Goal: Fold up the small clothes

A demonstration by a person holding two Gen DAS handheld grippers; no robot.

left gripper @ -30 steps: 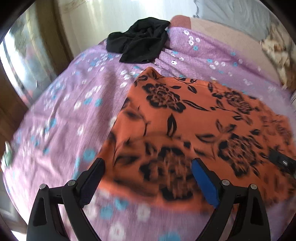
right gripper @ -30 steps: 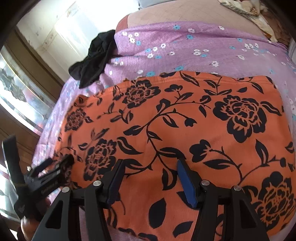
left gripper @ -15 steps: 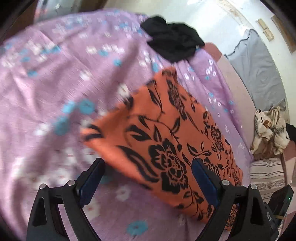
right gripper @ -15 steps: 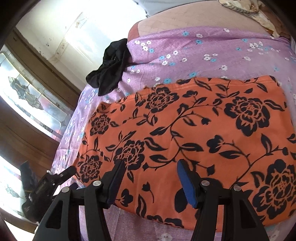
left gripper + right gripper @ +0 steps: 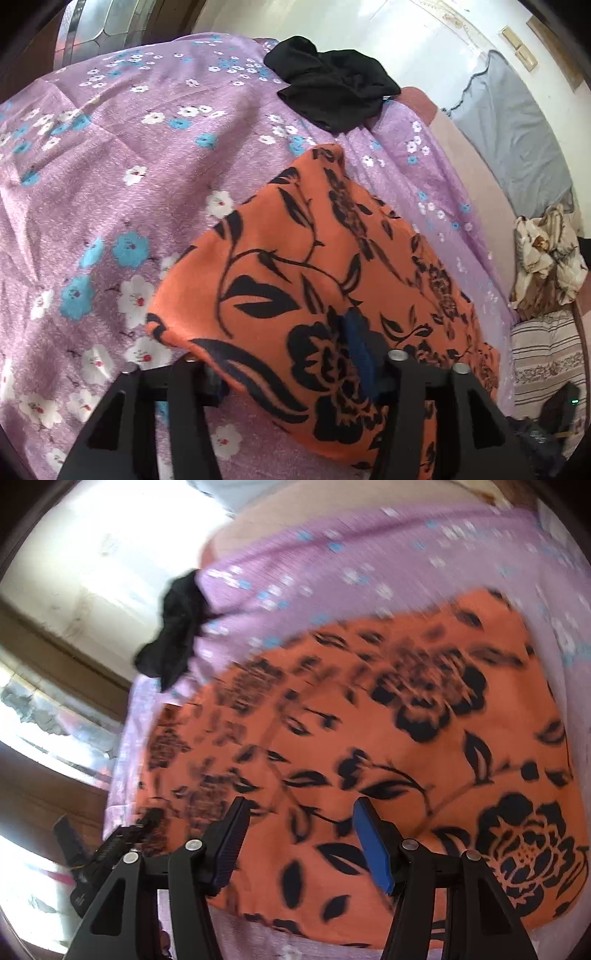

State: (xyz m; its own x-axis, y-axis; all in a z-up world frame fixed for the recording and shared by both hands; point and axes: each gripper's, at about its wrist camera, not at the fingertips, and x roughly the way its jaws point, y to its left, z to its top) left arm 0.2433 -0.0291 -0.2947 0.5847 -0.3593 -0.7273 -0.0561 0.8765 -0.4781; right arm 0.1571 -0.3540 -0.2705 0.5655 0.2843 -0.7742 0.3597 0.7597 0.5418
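The orange floral cloth (image 5: 314, 280) lies spread on the purple flowered bedsheet (image 5: 110, 177), long axis running from the near-left corner away to the far right in the left wrist view. That corner is what the next move turns on, I'd judge: it sits right in the left gripper (image 5: 291, 365), draped over the jaws, which have just been closing w/ the fabric between them. The left finger is buried under the cloth, so whether the pads actually pinch I can't tell. The right gripper (image 5: 299, 834) hovers over the cloth's near edge (image 5: 332, 897), jaws about half apart (narrowing a bit), nothing gripped as far as I can see. Right view is motion-blurred, so edge detail is unclear. A black garment (image 5: 332, 88) sits well apart at the far end, untouched.
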